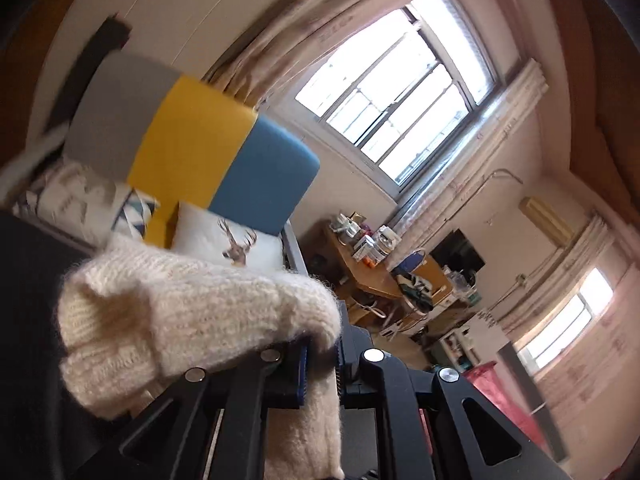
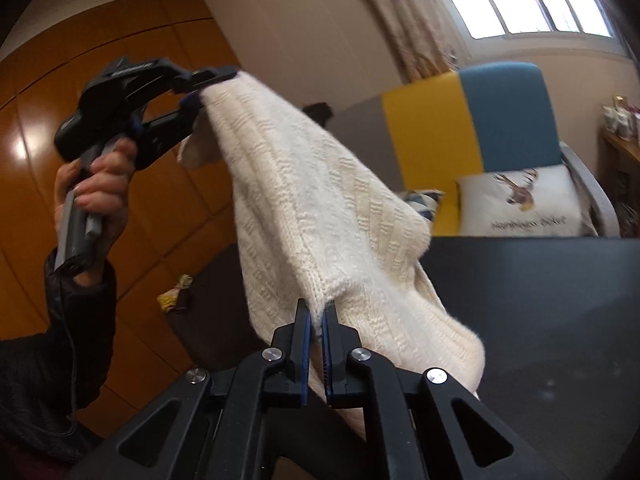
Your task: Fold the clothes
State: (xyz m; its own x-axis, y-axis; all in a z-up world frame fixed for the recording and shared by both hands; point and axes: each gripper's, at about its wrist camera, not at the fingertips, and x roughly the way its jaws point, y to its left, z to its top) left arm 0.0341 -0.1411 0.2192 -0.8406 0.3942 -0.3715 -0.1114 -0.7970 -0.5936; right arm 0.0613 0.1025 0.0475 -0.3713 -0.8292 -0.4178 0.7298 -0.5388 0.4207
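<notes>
Cream knit sweater [image 2: 320,208] hangs in the air between both grippers: right gripper [image 2: 316,320] pinches its lower edge, left gripper [image 2: 200,96] clamps an upper corner. Beyond stand a dark table [image 2: 540,300] and a deer-print pillow [image 2: 520,204].

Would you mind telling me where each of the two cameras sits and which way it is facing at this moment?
Left wrist: on the left gripper, tilted up toward the window; its own fingers clamp the cream sweater.
Right wrist: on the right gripper, facing the wooden wardrobe; shows its fingers pinching the sweater, plus the left hand holding the left gripper.
Shared: sweater, colour-block headboard, deer cushion.
</notes>
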